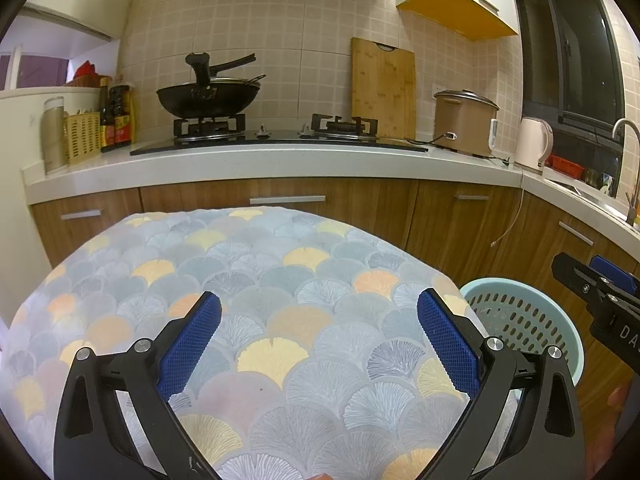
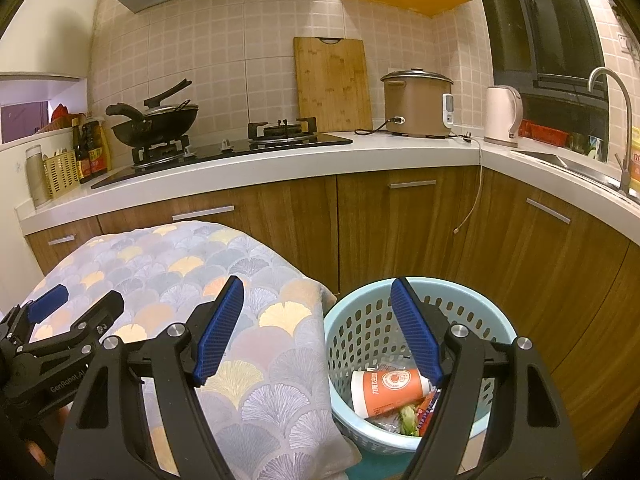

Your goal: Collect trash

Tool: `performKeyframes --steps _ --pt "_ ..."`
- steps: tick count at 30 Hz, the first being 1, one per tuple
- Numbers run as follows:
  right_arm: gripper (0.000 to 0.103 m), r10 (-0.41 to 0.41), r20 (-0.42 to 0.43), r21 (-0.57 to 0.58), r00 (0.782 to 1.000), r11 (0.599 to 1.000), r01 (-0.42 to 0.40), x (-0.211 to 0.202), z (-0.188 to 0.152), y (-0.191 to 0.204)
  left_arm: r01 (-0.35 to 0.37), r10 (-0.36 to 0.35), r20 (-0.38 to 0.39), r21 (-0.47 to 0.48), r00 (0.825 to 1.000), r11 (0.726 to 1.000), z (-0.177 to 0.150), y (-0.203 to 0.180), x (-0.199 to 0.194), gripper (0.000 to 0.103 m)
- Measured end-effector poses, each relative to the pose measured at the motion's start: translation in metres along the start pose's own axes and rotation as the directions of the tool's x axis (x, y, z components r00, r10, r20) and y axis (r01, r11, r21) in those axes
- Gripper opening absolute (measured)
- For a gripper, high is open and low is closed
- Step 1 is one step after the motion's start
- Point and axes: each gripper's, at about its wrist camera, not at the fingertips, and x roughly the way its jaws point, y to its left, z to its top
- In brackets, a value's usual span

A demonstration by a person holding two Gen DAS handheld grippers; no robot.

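Observation:
A light blue perforated waste basket [image 2: 360, 328] stands on the floor right of a table with a fan-patterned cloth [image 2: 172, 264]. Inside lie an orange paper cup [image 2: 386, 392] on its side, a crumpled green scrap [image 2: 407, 418] and a red wrapper [image 2: 427, 406]. My right gripper [image 2: 318, 294] is open and empty, above the basket's left rim. My left gripper [image 1: 319, 308] is open and empty over the cloth [image 1: 280, 280]; no trash shows on it. The basket [image 1: 516, 316] shows at the right of the left wrist view, with the right gripper [image 1: 600, 292] above it.
Wooden cabinets [image 2: 400, 232] and a white counter [image 2: 280, 164] stand behind, with a wok [image 2: 156, 120] on a stove, a cutting board [image 2: 332, 84], a rice cooker [image 2: 416, 106], a kettle [image 2: 502, 116] and a sink tap [image 2: 616, 120]. A cord [image 2: 474, 196] hangs down.

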Motion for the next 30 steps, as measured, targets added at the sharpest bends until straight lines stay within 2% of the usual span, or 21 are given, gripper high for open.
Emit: performKeyframes --steps 21,30 --pt "0.072 0.006 -0.01 -0.007 1.0 1.0 -0.006 0.0027 -0.0036 0.0023 -0.002 0.002 0.0 0.001 1.0 1.0 0.0004 0.0001 -0.0002 0.095" --pt "0.072 0.004 -0.009 -0.005 1.0 1.0 -0.004 0.0024 -0.0039 0.0018 -0.041 0.041 -0.003 -0.01 0.999 0.999 0.0005 0.0041 -0.0008 0.095"
